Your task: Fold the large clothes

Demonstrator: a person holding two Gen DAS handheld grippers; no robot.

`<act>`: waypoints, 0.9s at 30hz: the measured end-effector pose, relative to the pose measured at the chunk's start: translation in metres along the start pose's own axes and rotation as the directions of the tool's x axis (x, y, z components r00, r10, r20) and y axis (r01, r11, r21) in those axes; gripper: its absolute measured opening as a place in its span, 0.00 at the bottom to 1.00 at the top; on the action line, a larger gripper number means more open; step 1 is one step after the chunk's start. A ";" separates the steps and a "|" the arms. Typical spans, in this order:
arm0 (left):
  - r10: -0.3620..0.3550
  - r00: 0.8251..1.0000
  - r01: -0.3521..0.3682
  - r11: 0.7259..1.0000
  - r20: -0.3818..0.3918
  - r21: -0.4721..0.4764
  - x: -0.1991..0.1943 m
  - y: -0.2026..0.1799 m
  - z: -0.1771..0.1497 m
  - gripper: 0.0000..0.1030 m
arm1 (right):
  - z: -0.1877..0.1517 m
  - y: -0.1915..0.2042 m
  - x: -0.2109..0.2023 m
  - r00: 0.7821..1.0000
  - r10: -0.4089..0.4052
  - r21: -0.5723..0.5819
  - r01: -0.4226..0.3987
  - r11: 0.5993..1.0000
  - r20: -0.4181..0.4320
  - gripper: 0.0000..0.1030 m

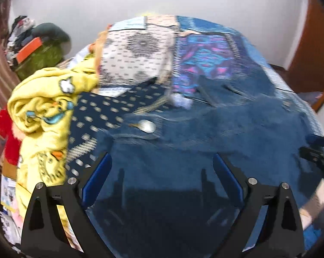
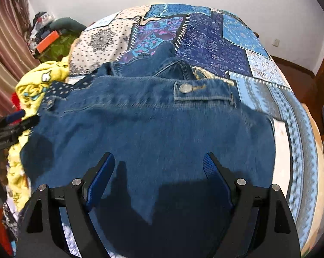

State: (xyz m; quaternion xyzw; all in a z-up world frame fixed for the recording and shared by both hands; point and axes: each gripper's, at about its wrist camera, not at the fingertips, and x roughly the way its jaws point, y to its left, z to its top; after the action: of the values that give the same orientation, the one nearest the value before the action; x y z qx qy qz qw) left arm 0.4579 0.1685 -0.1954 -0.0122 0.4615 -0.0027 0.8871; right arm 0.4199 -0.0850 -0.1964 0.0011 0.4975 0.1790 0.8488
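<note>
A blue denim jacket [image 1: 194, 146] lies spread on the bed, with a metal button [image 1: 148, 126] near its hem; it also fills the right wrist view [image 2: 153, 129], button [image 2: 185, 88] on a waistband tab. My left gripper [image 1: 162, 161] is open and empty just above the denim. My right gripper [image 2: 159, 161] is open and empty above the denim too. The right gripper shows at the right edge of the left wrist view [image 1: 318, 152]; the left gripper shows at the left edge of the right wrist view [image 2: 13, 122].
The bed has a blue patchwork quilt [image 2: 237, 43]. A yellow cartoon blanket [image 1: 41, 111] and a navy dotted cloth [image 1: 97, 111] are heaped at the left. A cluttered green pile with an orange box [image 2: 48, 40] stands by the curtain. A wooden door [image 1: 308, 49] is at the right.
</note>
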 end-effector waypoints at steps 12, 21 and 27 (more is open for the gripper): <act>-0.020 0.990 0.025 0.999 -0.136 0.036 0.017 -0.037 -0.059 0.93 | -0.034 -0.012 -0.015 0.992 -0.117 -0.069 0.113 0.991 -0.050 0.80; 0.026 0.987 -0.048 0.989 -0.156 -0.140 0.003 0.034 -0.089 0.95 | -0.059 -0.044 -0.041 0.981 -0.180 -0.044 0.178 0.983 -0.067 0.80; 0.046 0.993 -0.079 0.945 -0.112 -0.318 -0.028 0.087 -0.109 0.95 | -0.067 -0.053 -0.055 0.984 -0.162 0.029 0.165 0.986 -0.080 0.80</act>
State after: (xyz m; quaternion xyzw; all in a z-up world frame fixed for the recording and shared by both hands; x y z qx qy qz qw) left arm 0.3519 0.2543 -0.2367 -0.1422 0.5010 0.1003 0.8478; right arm 0.3551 -0.1628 -0.1931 -0.0317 0.5313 0.0997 0.8407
